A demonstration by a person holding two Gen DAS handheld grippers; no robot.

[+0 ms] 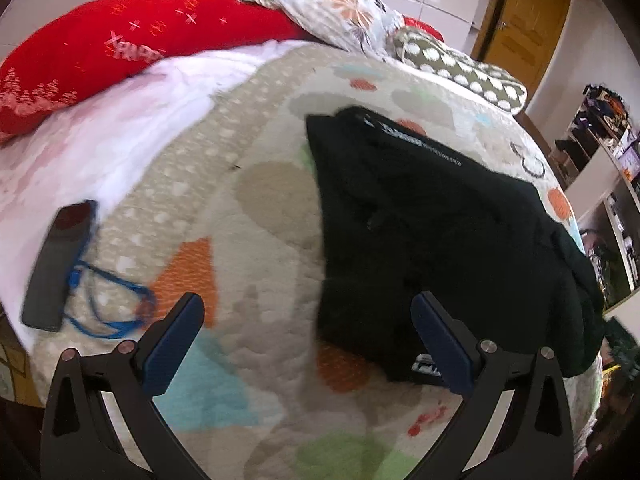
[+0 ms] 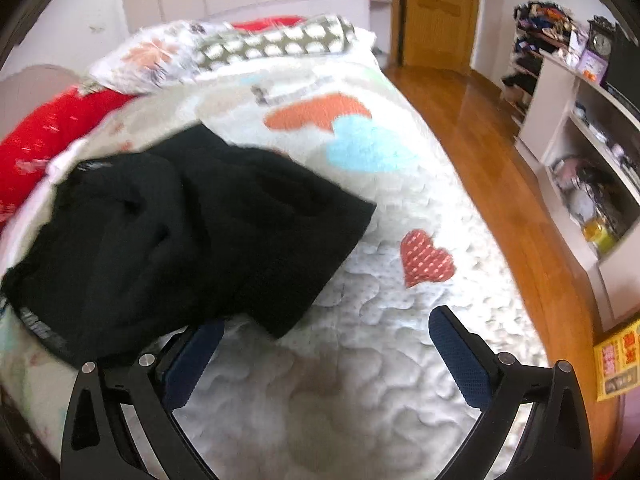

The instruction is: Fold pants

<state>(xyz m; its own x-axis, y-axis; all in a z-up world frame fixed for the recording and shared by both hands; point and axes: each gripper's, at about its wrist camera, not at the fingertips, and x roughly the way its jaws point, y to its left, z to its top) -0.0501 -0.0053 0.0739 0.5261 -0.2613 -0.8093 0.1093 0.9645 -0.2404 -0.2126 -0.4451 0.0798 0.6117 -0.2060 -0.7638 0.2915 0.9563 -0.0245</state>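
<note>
**Black pants bundled on the bed, both grippers spread and empty**

We see the black pants [image 1: 440,240] lying as a compact, lumpy bundle on the quilted bedspread [image 1: 260,208], already doubled over on themselves, so we judge the fold well along, though we cannot count its layers. From the left wrist view the bundle's long axis runs from the far end, where a strip of white lettering shows, back toward us, the near edge ending beside the gripper.

The left gripper [image 1: 308,344] hangs over the bedspread with its fingers spread wide and nothing between them; the pants lie ahead and to its right, the right-hand finger [image 1: 444,348] overlapping the bundle's near corner in the picture. Whether it touches the cloth we cannot tell.

The right gripper [image 2: 324,356] is likewise wide and empty. Here the pants [image 2: 180,232] lie ahead and to its left, their near edge draped in front of its left finger [image 2: 192,360]. So the bundle sits between the two grippers, about equally close to both, and any next pinch means each turning inward.

Beyond the pants, a dark phone [image 1: 56,264] with a blue cord [image 1: 108,300] lies well off to their left, and a red pillow [image 1: 132,48] sits past their far end.
</note>
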